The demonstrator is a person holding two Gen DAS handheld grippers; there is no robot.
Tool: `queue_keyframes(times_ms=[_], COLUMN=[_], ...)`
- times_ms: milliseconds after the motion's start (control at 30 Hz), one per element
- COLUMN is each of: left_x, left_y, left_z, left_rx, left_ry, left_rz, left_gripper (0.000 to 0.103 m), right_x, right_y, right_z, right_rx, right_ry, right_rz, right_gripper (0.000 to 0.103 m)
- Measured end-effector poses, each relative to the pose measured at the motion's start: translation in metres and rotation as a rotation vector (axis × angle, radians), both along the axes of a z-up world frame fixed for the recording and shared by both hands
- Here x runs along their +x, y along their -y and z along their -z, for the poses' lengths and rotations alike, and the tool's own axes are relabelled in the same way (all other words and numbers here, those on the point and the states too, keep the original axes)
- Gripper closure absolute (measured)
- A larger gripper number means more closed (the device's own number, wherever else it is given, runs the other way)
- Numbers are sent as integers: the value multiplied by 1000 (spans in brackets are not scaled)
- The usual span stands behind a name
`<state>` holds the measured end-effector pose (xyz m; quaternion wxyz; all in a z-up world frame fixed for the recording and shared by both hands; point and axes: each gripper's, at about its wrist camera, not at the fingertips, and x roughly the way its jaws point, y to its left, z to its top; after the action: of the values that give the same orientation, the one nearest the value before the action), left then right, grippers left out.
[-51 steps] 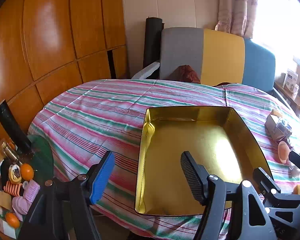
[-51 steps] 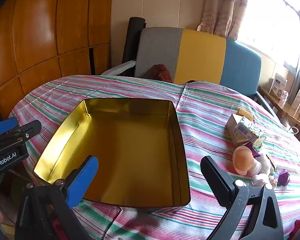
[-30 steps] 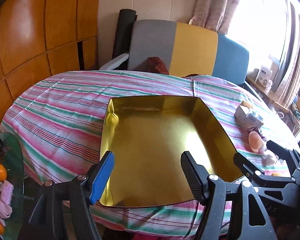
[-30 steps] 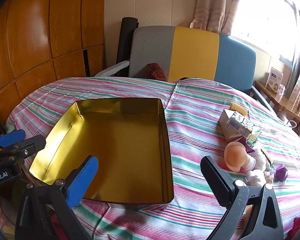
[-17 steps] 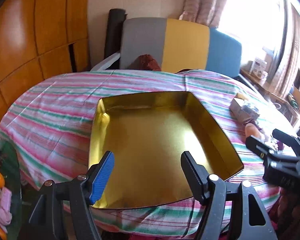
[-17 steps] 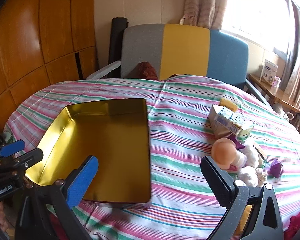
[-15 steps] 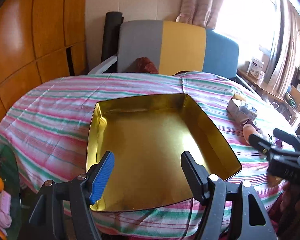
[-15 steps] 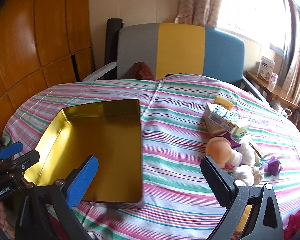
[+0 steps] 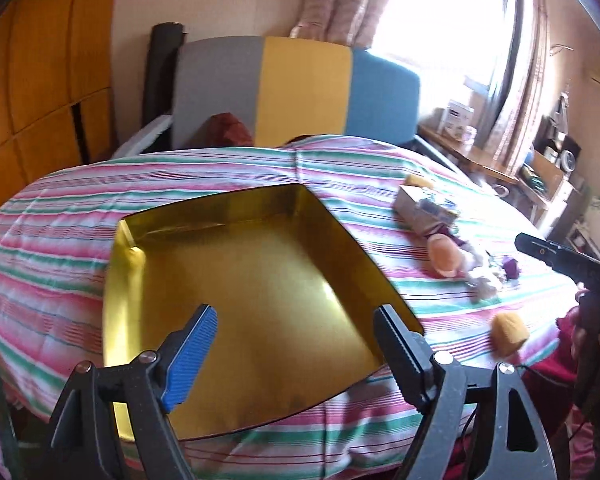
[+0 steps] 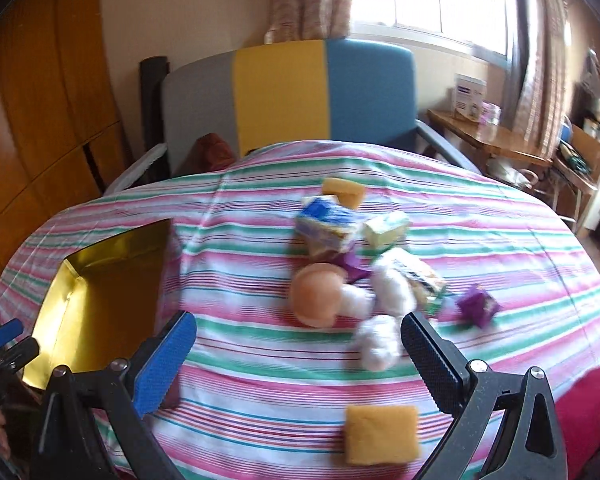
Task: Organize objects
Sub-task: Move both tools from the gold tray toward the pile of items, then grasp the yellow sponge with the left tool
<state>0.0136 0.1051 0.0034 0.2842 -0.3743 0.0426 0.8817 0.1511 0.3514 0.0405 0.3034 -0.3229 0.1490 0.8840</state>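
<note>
over the striped cloth of the counter (image 9: 228, 176), the left claw (image 9: 296, 344) hangs above the near part of the gold tray (image 9: 240, 280), its jaws opening and already spread wide, with nothing between the blue pad and the black pad and neither pad touching the tray. the tray lies empty on the counter's left side. the right claw (image 10: 300, 350) is also spread wide and grips nothing; it points at a loose cluster of small things on the right half of the counter, well apart from the tray: a peach-coloured round toy (image 10: 320, 294) touching white fluffy pieces (image 10: 388, 300), a blue and yellow carton (image 10: 328, 226) beside a pale green box (image 10: 386, 228), a yellow sponge (image 10: 344, 190) behind them, a small purple piece (image 10: 478, 306) off to the right, and another yellow sponge (image 10: 382, 434) near the counter's front edge, just below the claw's black finger. this view is blurred, so finer detail of the cluster cannot be told
</note>
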Motion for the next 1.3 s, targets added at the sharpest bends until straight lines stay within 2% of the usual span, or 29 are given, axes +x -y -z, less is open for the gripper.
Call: queue_keyframes(times_ms=[267,400,567,667,733,900,1033,1200,1300], left_x=[9,16,32,36,37,48,57,65,70], left_y=[-63,-103,-159,-192,-215,-261,-290,-305,-302], left_z=[3,4,17,30,41,59,85,108,107], left_rx=[-56,-31,6,9,21,4,-95,-166,-162], left_ry=[50,137,270,375,460,520,530,551,489], left_rz=[243,376,583,649,667,662,644,611,624], left_gripper=[20,21,22,24,25,24,22,20,29], right_x=[73,95,100,104,110,123,127,130,131], right_y=[-71,-98,-105,-107,-109,-118,-117,-117,-117], right_z=[2,14,31,33,31,38,36,36,36], right_rx=[-113,-171,-226,-252,-252,-335,-329,-330,-332], right_ry=[-77,-119,-141,-177,-200,-286,-331,-363,-367], right_rz=[227,304,307,293,297,316,305,300,297], right_gripper=[0,0,0,0,0,0,0,0,0])
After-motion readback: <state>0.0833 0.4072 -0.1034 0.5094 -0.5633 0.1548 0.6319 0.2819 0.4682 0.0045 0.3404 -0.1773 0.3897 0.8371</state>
